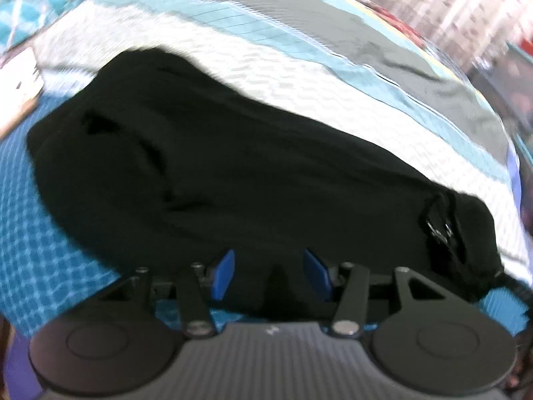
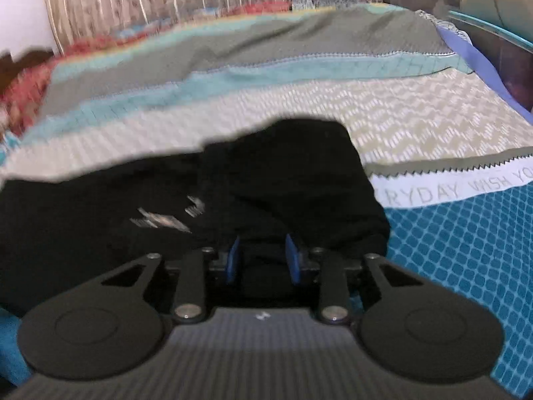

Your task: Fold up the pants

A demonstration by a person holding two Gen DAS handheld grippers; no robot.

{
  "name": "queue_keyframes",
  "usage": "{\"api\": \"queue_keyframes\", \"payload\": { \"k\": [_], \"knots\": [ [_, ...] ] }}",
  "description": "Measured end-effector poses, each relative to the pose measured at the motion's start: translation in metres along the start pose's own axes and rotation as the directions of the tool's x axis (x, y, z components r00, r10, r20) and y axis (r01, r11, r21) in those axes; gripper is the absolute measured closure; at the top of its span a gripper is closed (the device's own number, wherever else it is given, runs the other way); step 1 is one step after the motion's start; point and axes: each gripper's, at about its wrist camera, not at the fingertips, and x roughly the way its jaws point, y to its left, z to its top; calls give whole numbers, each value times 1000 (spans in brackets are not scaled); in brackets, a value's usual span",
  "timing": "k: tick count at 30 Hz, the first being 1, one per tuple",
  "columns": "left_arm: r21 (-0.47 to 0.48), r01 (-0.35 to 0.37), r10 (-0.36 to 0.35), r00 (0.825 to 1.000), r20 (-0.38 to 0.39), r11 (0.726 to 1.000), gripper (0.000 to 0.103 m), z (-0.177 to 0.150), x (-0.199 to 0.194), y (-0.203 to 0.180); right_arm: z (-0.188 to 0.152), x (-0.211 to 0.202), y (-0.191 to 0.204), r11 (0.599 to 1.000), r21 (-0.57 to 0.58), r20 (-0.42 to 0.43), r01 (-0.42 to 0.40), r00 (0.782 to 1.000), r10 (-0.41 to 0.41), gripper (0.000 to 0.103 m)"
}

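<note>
Item: black pants (image 1: 233, 166), one pair, lying on a bed under a patchwork bedspread (image 1: 299, 76) of cream zigzag, teal check and grey-green bands.

Location: near edge of the bed, across the teal-check and cream panels. In the right wrist view one end of the garment is bunched into a raised hump close to the lettered strip (image 2: 466, 190) of the spread.

Handling (judged): soft, limp cloth, light, no stiffness; it will sag and crease from any single hold. A pale printed mark (image 2: 163, 220) shows on the fabric. Best taken at a hem or outer edge, both corners at once, so the layer lifts flat.

Orientation: long axis runs sideways across both views, roughly along the bed's near edge; which end is the waist cannot be told for certain through the blur.

Left claw (image 1: 270, 275): blue pads apart, over the garment's near edge, nothing clamped.

Right claw (image 2: 263, 260): pads apart with dark cloth seen between them; no pressing grip visible.
</note>
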Motion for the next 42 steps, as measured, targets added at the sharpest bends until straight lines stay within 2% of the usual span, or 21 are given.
{"api": "queue_keyframes", "payload": {
  "k": [4,12,17,19,20,23,25,26,32,33,34,35,36,38,39,42],
  "knots": [
    [124,-9,9,1000,-4,992,56,3,7,-44,1,-27,17,998,-15,77,-63,995,64,69],
    [282,13,-3,999,-37,959,56,2,26,-113,-3,-27,15,988,37,60,-147,988,145,69],
    [354,34,-15,998,-58,935,56,7,36,-147,-1,-34,2,991,39,94,-124,988,120,69],
    [380,45,-22,998,-64,924,53,12,41,-159,2,-34,-11,993,62,118,-98,989,90,69],
    [389,54,-28,997,-71,920,51,15,44,-165,5,-34,-19,993,77,129,-86,989,75,69],
    [387,97,-64,993,-95,917,38,27,59,-182,11,-33,-47,989,140,161,-43,987,20,68],
    [363,121,-87,990,-109,924,22,36,72,-191,15,-32,-67,978,206,170,-18,985,-18,57],
    [349,135,-101,988,-115,928,18,40,79,-195,16,-31,-75,971,237,170,-16,985,-26,54],
    [276,210,-160,968,-193,938,13,57,124,-215,24,-8,-112,930,367,131,-28,991,-22,48],
    [256,208,-156,966,-207,944,17,58,134,-217,28,-1,-120,923,381,121,-45,993,-1,48],
    [237,207,-156,963,-220,949,33,58,141,-218,29,6,-124,914,402,107,-63,994,21,48],
    [215,216,-161,956,-245,952,40,57,151,-219,28,13,-125,904,422,91,-76,995,41,48],
    [215,206,-154,959,-237,955,47,56,155,-222,26,21,-125,893,441,74,-92,995,65,54],
    [286,162,-121,980,-157,944,82,52,152,-230,26,38,-130,888,440,29,-134,990,135,87],
    [334,96,-61,992,-114,938,92,50,151,-234,23,39,-123,899,422,19,-119,992,123,87],
    [296,104,-73,991,-114,949,92,48,155,-223,23,6,-93,957,269,105,-110,991,85,88]
  ]
}}
